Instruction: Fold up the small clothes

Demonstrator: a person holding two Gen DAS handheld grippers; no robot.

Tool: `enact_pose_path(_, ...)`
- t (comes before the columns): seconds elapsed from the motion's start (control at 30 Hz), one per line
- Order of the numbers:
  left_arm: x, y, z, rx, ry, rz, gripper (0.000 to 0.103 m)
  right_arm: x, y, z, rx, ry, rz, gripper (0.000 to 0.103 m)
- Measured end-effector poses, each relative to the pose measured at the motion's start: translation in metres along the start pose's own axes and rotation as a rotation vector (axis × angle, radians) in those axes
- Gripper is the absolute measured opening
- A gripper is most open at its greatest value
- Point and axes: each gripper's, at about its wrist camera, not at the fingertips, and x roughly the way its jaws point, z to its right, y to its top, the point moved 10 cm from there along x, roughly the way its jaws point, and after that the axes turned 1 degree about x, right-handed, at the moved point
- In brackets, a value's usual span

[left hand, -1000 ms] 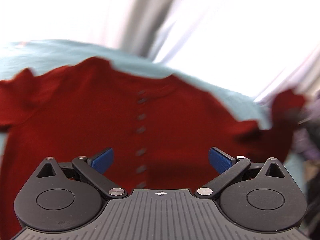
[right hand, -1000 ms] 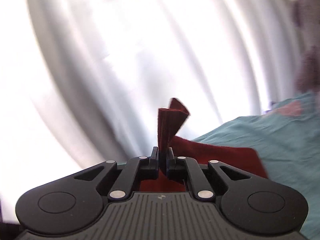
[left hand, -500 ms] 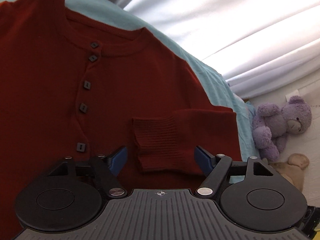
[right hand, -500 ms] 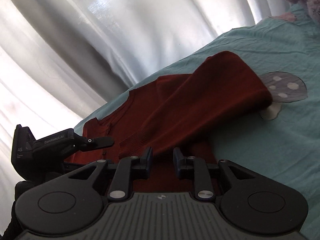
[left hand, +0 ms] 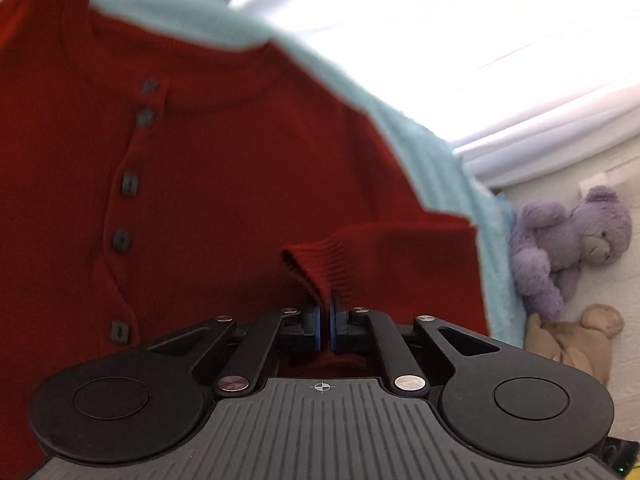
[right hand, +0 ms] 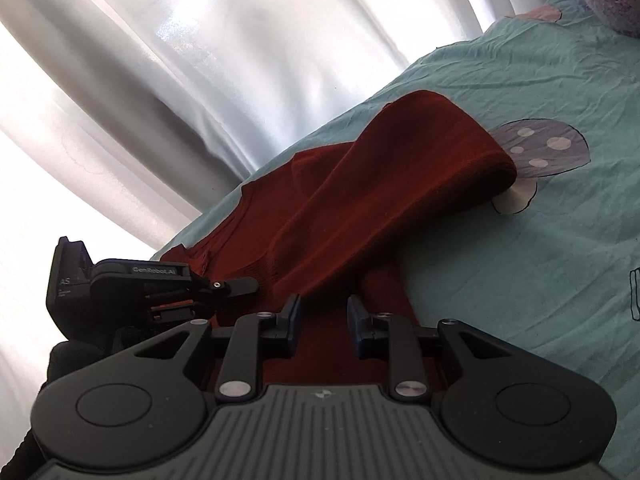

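Note:
A dark red knit sweater [left hand: 240, 168] with a row of dark buttons lies front-up on a teal bedsheet [left hand: 444, 160]. Its sleeve is folded across the body, the ribbed cuff [left hand: 320, 264] toward the middle. My left gripper [left hand: 325, 320] is shut on the cuff's edge. In the right wrist view the folded sleeve [right hand: 400, 184] bulges up over the sweater. My right gripper [right hand: 323, 316] is open and empty, low over the sweater's near part. The left gripper [right hand: 160, 280] shows at that view's left.
White curtains [right hand: 200, 60] hang behind the bed. A purple teddy bear [left hand: 576, 240] and a beige plush toy [left hand: 576, 340] sit by the wall past the bed's edge. The sheet [right hand: 540, 220] has a mushroom print [right hand: 536, 152] beside the sleeve fold.
My right gripper let go of the sleeve after laying it across the sweater and now is open. My left gripper moved in over the cuff and shut on it.

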Motion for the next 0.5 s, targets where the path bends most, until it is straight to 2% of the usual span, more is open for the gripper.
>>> enact_pose_path(0.07,-0.033,0.017,0.009,0.007,-0.059,0.084,0.005,0.000,0.006,0.000,0.002,-0.002,0.011,0.024)
enact_pose_path(0.13,-0.065,0.036,0.011,0.037,-0.056,0.165,0.005,0.002,0.014,-0.002,0.014,0.012,0.021,0.024)
enact_pose_path(0.23,-0.092,0.055,-0.016,0.075,0.080,0.240,0.005,0.012,0.020,-0.008,0.035,0.059,-0.003,0.027)
enact_pose_path(0.33,-0.107,0.065,-0.064,0.034,0.223,0.266,0.005,0.029,0.021,-0.011,0.085,0.099,-0.051,0.029)
enact_pose_path(0.43,-0.131,0.067,-0.105,-0.009,0.286,0.294,0.005,0.039,0.026,-0.008,0.128,0.109,-0.051,0.029)
enact_pose_path(0.5,-0.137,0.067,-0.117,-0.031,0.289,0.312,0.005,0.045,0.030,-0.005,0.162,0.110,-0.045,0.029)
